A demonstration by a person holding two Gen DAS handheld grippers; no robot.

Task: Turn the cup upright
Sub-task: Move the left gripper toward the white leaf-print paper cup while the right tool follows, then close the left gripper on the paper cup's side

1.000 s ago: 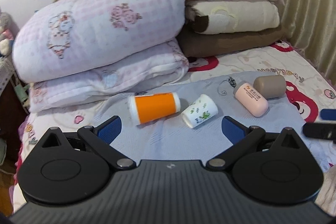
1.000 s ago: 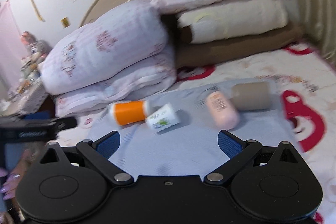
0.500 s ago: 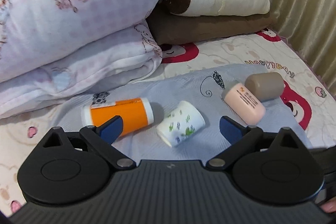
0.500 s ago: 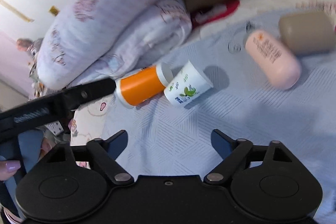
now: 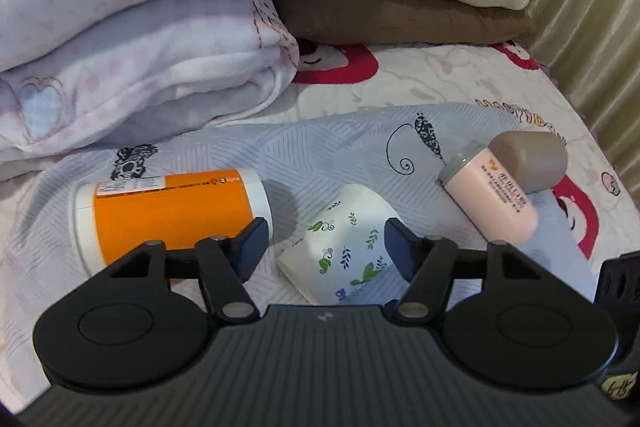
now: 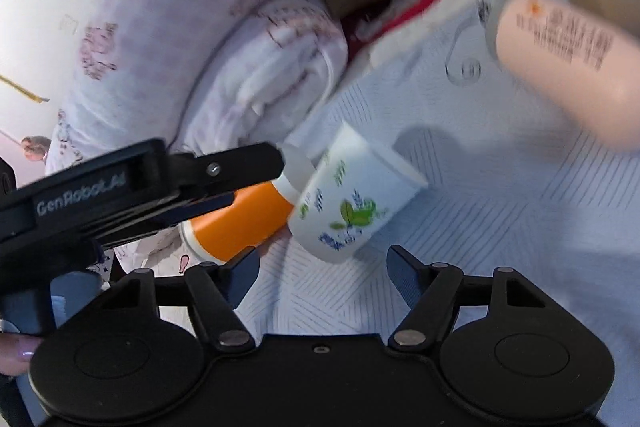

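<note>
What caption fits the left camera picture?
Open left gripper around a leafy paper cup lying sideways on the bed.

"GenRobot.AI" on left gripper point(image 6: 276, 163), bedsheet point(image 5: 440, 75) lettering partly legible

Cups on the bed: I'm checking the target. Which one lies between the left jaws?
The white cup with leaf print, between the orange cup and pink bottle.
</note>
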